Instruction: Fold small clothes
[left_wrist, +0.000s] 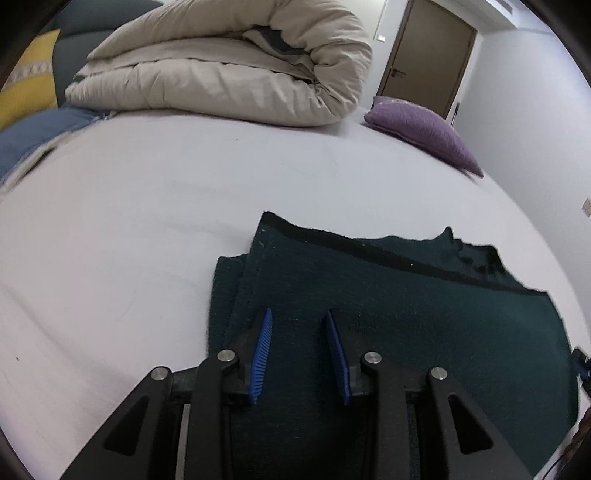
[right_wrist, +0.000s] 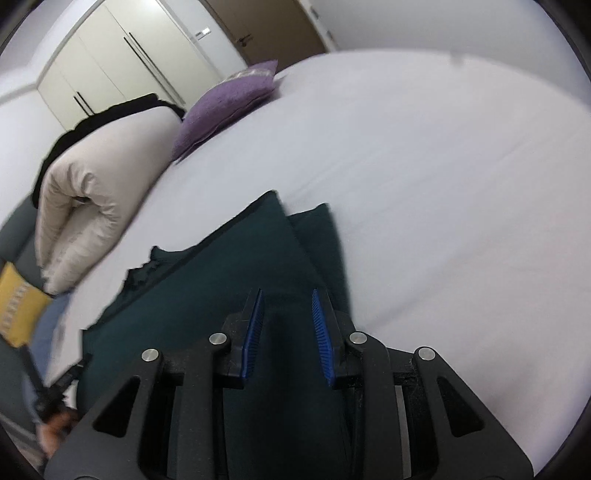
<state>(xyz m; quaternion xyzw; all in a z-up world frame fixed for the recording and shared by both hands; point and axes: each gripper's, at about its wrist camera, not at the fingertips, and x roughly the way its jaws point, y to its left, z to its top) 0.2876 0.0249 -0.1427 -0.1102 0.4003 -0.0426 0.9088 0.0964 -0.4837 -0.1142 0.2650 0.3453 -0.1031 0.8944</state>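
A dark green garment (left_wrist: 388, 306) lies folded in layers on the white bed sheet (left_wrist: 147, 221). My left gripper (left_wrist: 298, 314) is open, its blue pads hovering over the garment's left part near its left edge, holding nothing. In the right wrist view the same garment (right_wrist: 221, 277) lies under my right gripper (right_wrist: 287, 293), which is open and empty above the garment's right edge. Both views are slightly blurred.
A rolled beige duvet (left_wrist: 229, 66) lies at the far side of the bed, also in the right wrist view (right_wrist: 96, 192). A purple cushion (left_wrist: 421, 129) sits beside it. A yellow pillow (left_wrist: 26, 77), a door (left_wrist: 424, 55) and white wardrobes (right_wrist: 122, 62) lie beyond.
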